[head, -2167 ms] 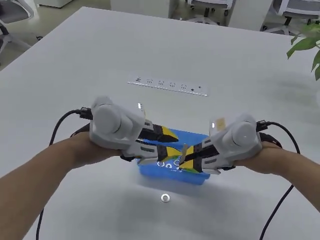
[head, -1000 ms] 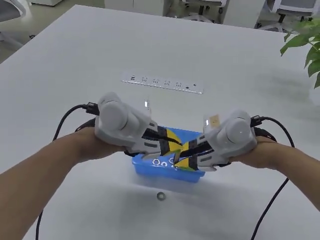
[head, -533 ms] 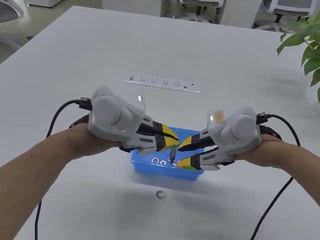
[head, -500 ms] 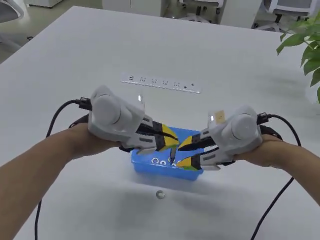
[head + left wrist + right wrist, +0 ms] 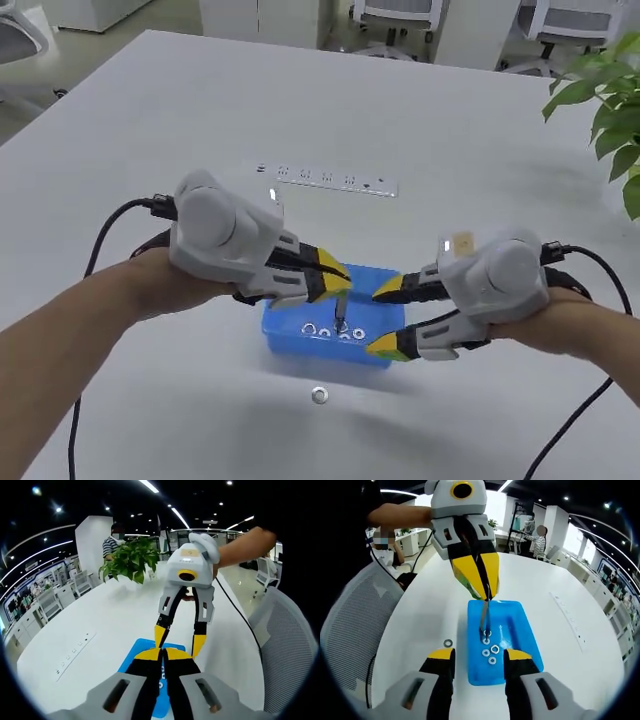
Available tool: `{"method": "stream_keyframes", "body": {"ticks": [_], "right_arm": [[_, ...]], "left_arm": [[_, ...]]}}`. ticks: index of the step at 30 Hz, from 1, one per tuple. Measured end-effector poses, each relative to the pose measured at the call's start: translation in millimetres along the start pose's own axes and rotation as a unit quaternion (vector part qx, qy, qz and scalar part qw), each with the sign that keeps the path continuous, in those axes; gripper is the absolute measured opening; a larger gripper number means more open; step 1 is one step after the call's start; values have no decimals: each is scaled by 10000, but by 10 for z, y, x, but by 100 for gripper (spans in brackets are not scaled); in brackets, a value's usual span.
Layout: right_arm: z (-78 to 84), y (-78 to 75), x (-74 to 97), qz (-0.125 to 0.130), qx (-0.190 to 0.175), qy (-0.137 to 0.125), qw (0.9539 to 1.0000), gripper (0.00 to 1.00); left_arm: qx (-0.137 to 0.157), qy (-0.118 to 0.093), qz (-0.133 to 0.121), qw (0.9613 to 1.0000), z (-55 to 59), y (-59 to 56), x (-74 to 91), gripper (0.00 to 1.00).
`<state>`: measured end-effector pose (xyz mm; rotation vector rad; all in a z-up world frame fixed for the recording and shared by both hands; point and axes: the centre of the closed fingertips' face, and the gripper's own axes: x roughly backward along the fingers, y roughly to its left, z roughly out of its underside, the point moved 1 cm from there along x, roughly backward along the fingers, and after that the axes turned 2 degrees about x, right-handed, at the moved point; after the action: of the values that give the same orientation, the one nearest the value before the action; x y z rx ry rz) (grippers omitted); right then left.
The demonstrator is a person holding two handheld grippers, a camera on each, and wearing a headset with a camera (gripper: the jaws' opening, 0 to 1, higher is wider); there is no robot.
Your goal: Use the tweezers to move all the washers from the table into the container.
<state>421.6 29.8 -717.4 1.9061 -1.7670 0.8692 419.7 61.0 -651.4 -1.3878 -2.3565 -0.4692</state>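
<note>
A blue container (image 5: pixel 285 343) sits on the white table (image 5: pixel 150 130) between my two grippers. My left gripper (image 5: pixel 340 286) is shut on the thin metal tweezers (image 5: pixel 340 312), which point down into the container. Several washers (image 5: pixel 492 660) lie on the container's floor, and the tweezers' tips (image 5: pixel 486 630) stand among them. One washer (image 5: pixel 319 396) lies on the table just in front of the container. My right gripper (image 5: pixel 384 318) stands open to the right of the tweezers, with nothing between its jaws. In the right gripper view the loose washer (image 5: pixel 448 643) lies left of the container (image 5: pixel 475 676).
A white power strip (image 5: pixel 325 180) lies flat behind the container. A green plant (image 5: pixel 605 100) stands at the table's right edge. Cables trail from both grippers towards me. Office chairs stand beyond the far edge.
My right gripper has opened wide and drawn back to the right, away from the tweezers. The left gripper keeps the tweezers over the container.
</note>
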Motion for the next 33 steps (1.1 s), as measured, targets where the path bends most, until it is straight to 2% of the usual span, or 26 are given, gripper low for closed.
{"method": "stream_keyframes", "body": {"ticks": [5,10,20,33], "right_arm": [[5,49,64,86,-105,-37,9999,47],[2,96,122,185,-267,-94,9994,58],[56,241,213,300,-475,-138,9983,68],[93,306,300,575,-778,-205,9951,86]], "left_arm": [[2,11,-45,10000,-24,-12,57,5],[-8,13,-75,10000,-50,-26,107,5],[13,3,-146,9999,-88,-67,216,5],[122,27,-164,9998,-111,-138,338,5]]}}
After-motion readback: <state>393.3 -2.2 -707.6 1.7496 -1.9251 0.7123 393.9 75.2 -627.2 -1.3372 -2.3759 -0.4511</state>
